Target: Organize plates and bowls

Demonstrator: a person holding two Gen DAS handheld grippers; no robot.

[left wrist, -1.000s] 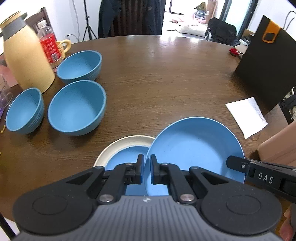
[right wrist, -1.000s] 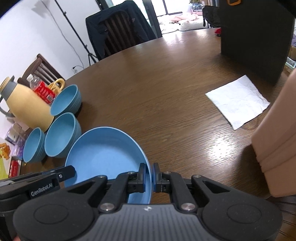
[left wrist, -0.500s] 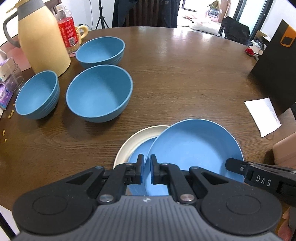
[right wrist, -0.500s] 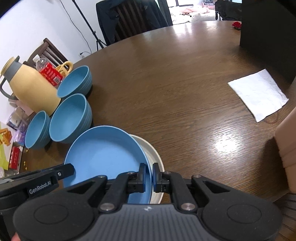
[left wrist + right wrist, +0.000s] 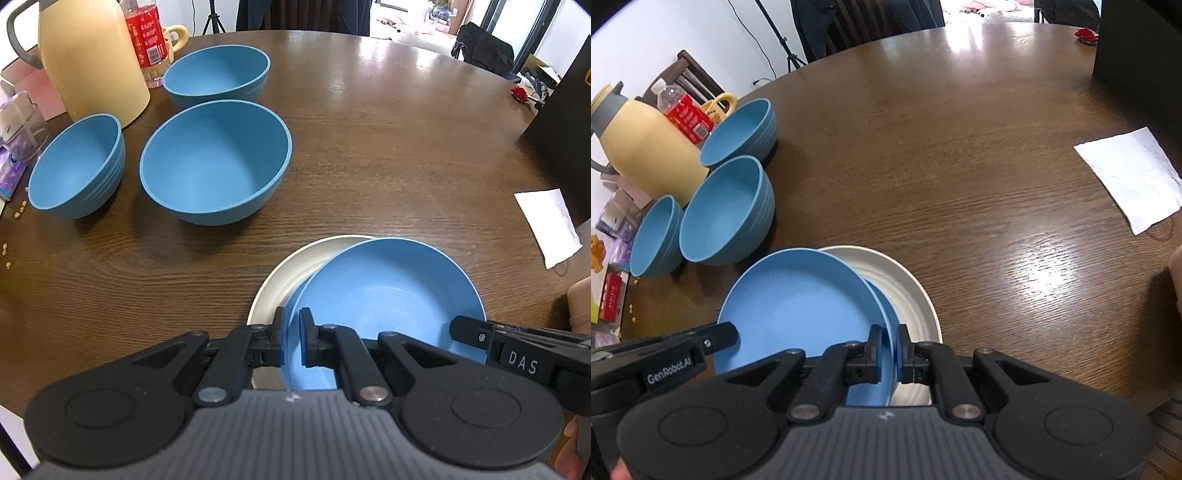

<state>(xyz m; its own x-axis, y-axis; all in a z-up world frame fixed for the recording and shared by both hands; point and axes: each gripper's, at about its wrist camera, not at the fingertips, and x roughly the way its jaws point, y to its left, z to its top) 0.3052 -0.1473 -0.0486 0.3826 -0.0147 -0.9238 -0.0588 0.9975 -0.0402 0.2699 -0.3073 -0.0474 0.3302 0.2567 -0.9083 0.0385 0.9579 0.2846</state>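
Observation:
A blue plate (image 5: 388,302) is held by both grippers at opposite rims. My left gripper (image 5: 291,338) is shut on its left rim, and my right gripper (image 5: 888,350) is shut on its right rim. The plate (image 5: 801,310) hangs tilted just over a cream plate (image 5: 291,269) that lies on the wooden table; a second blue plate (image 5: 886,306) seems to lie inside the cream plate (image 5: 908,288). Three blue bowls stand to the left: a large bowl (image 5: 216,162), a smaller bowl (image 5: 75,166) and a far bowl (image 5: 218,74).
A yellow jug (image 5: 92,59), a red-labelled bottle (image 5: 146,33) and a yellow mug (image 5: 177,35) stand behind the bowls. A white napkin (image 5: 546,225) lies at the right, near a black bag (image 5: 565,122). Small packets and crumbs (image 5: 613,295) sit at the table's left edge.
Both grippers have carried the blue plate down and to the left, so that it now hangs over the cream plate. The bowls look nearer in both views.

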